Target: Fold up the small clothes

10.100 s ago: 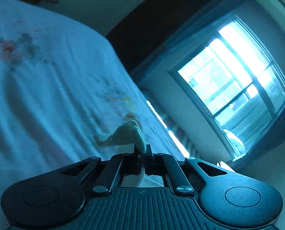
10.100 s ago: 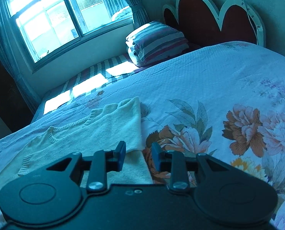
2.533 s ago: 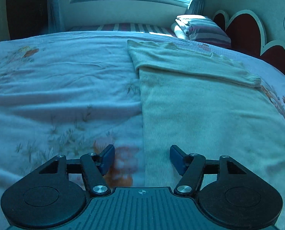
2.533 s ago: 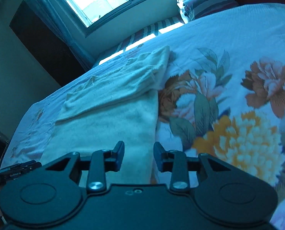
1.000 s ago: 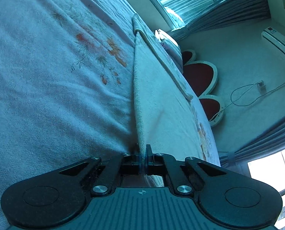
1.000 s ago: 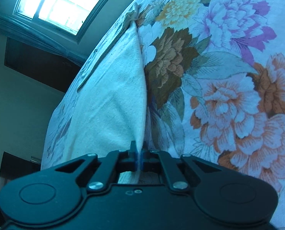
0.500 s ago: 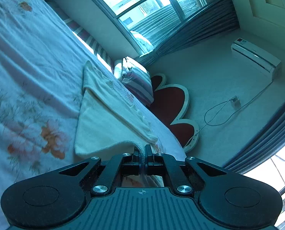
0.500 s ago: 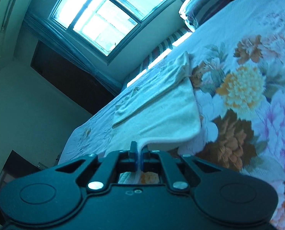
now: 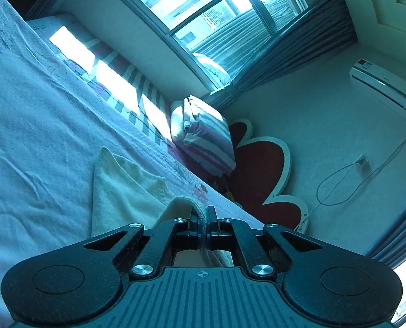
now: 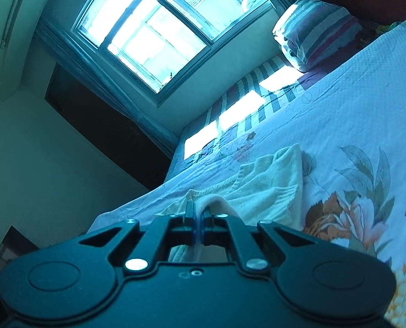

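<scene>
A small cream knit sweater [image 9: 120, 188] lies on the bed, its sleeves folded across it. My left gripper [image 9: 202, 214] is shut on the sweater's hem, which curls up over the jaws. In the right wrist view the sweater [image 10: 268, 186] lies ahead, and my right gripper [image 10: 198, 214] is shut on the other hem corner. Both hold the hem lifted above the sweater's upper part, which still lies on the bed.
The floral bedspread [image 10: 353, 125] covers the bed [image 9: 25, 125]. A striped pillow [image 9: 203, 136] leans against the red headboard [image 9: 260, 175] at the far end. A large window [image 10: 145, 30] lies beyond the bed. A wall air conditioner [image 9: 383, 84] and a dangling cable [image 9: 339, 180] hang at right.
Both grippers have carried the pinched hem further up and forward toward the sweater's collar end. Less of the sweater's body shows ahead than half a second ago.
</scene>
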Demonstrator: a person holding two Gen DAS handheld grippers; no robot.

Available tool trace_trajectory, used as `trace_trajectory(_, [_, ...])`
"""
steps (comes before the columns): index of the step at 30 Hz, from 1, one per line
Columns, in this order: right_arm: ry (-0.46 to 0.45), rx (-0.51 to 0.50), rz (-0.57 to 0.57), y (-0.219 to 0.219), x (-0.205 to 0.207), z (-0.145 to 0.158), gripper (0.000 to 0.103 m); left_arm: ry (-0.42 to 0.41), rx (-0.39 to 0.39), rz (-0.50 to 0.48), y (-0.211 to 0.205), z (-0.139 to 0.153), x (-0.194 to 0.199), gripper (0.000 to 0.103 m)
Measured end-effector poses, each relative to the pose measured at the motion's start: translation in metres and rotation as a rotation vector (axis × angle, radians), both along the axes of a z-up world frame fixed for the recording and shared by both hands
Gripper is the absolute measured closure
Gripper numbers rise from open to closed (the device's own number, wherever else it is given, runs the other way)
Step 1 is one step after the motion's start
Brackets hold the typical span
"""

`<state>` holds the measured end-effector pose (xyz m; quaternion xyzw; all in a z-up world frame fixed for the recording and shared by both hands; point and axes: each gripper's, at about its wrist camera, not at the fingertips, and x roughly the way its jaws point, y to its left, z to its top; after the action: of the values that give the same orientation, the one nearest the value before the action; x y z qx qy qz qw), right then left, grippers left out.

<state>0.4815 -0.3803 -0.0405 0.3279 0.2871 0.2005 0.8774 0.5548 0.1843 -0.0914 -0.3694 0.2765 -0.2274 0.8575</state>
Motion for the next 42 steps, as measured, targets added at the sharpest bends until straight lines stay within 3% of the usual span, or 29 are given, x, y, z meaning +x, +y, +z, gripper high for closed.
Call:
trace_trajectory(7, [0.086,0.024,0.014,-0.006,0.082,-0.049,0.099,0.086,0.017,0.031,-0.008,-0.046,0.080,0.100])
trace_trajectory(11, [0.163,0.099,-0.004,-0.014,0.109,-0.082,0.099,0.153,0.041,0.029,-0.016,-0.067,0.105,0.100])
trace_trajectory(20, [0.252,0.228,-0.021,-0.029,0.132,-0.123,0.097,0.226,0.008,0.055,-0.025,-0.087,0.142,0.100])
trace_trajectory(26, [0.245,0.317,-0.048,-0.044,0.143,-0.131,0.090,0.220,0.009,0.071,-0.029,-0.092,0.160,0.100])
trace_trajectory(30, [0.235,0.281,-0.058,-0.049,0.151,-0.129,0.089,0.215,0.012,0.084,-0.031,-0.095,0.170,0.100])
trace_trajectory(33, [0.204,0.218,-0.060,-0.048,0.149,-0.119,0.081,0.157,-0.010,0.088,-0.028,-0.088,0.163,0.100])
trace_trajectory(37, [0.149,0.102,-0.026,-0.044,0.140,-0.106,0.078,0.098,0.092,0.069,-0.023,-0.070,0.156,0.100])
trace_trajectory(40, [0.129,0.021,0.011,-0.037,0.142,-0.098,0.077,0.054,0.062,0.074,-0.008,-0.059,0.150,0.100])
trace_trajectory(42, [0.114,-0.016,0.028,-0.032,0.148,-0.094,0.077,0.018,0.092,0.092,-0.002,-0.051,0.147,0.098])
